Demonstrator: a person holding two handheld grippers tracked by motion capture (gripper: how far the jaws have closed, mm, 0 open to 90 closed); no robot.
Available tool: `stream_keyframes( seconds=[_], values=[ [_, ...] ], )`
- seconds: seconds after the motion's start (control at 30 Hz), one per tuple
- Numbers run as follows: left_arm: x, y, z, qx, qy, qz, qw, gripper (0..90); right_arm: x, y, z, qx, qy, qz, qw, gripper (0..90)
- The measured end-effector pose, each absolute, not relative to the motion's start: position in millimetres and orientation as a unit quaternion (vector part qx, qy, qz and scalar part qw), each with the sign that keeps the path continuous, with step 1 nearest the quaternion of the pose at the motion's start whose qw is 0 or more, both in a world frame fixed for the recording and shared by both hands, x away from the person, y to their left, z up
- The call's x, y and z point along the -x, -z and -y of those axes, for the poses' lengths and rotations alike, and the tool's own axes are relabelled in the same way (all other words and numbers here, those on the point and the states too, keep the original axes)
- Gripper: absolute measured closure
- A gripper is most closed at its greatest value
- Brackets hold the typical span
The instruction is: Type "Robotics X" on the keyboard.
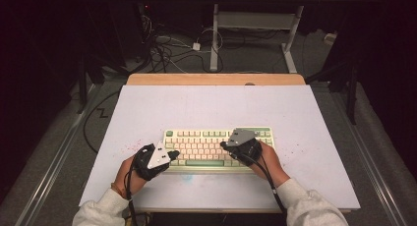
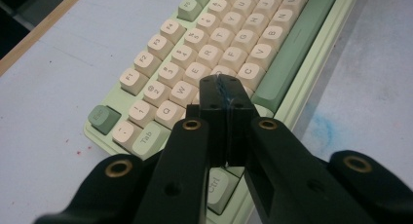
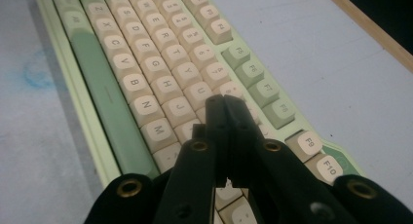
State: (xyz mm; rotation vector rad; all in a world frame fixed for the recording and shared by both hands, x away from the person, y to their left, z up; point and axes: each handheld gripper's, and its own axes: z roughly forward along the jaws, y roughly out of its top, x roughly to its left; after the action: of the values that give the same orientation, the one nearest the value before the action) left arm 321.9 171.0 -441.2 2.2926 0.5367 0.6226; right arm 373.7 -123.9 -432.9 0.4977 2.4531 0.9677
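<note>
**Closely inspected: both grippers closed over the keyboard, several keys masked**

Partly hidden: in the high view the left gripper [image 1: 173,154] covers the keyboard's [image 1: 206,142] left end and the right gripper [image 1: 223,144] its right-hand keys, each under a grey plate. In the left gripper view its fingers [image 2: 214,95] are pressed together with nothing between them, tips over the letter keys just past W; contact with a key cannot be made out. The bottom-row keys behind the gripper's arms are cut off. In the right gripper view the fingers [image 3: 216,112] are likewise closed and empty, poised above the keys right of J; the legends beneath them are masked.

Surroundings: the keyboard, cream and green, lies on the white bench [image 1: 147,108], near its front edge. A faint blue smudge [image 2: 322,129] marks the bench just in front of the keyboard. Cables [image 1: 167,51] lie on the floor well beyond the keyboard.
</note>
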Motion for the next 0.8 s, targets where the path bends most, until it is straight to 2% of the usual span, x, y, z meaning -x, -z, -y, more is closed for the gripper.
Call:
stream_keyframes(
  seconds=[0.8],
  values=[
    [-323,443,-171,-0.885,-0.234,-0.205,0.345,87.4,-394,445,99,-0.187,-0.318,-0.903,0.219,90.0]
  ],
)
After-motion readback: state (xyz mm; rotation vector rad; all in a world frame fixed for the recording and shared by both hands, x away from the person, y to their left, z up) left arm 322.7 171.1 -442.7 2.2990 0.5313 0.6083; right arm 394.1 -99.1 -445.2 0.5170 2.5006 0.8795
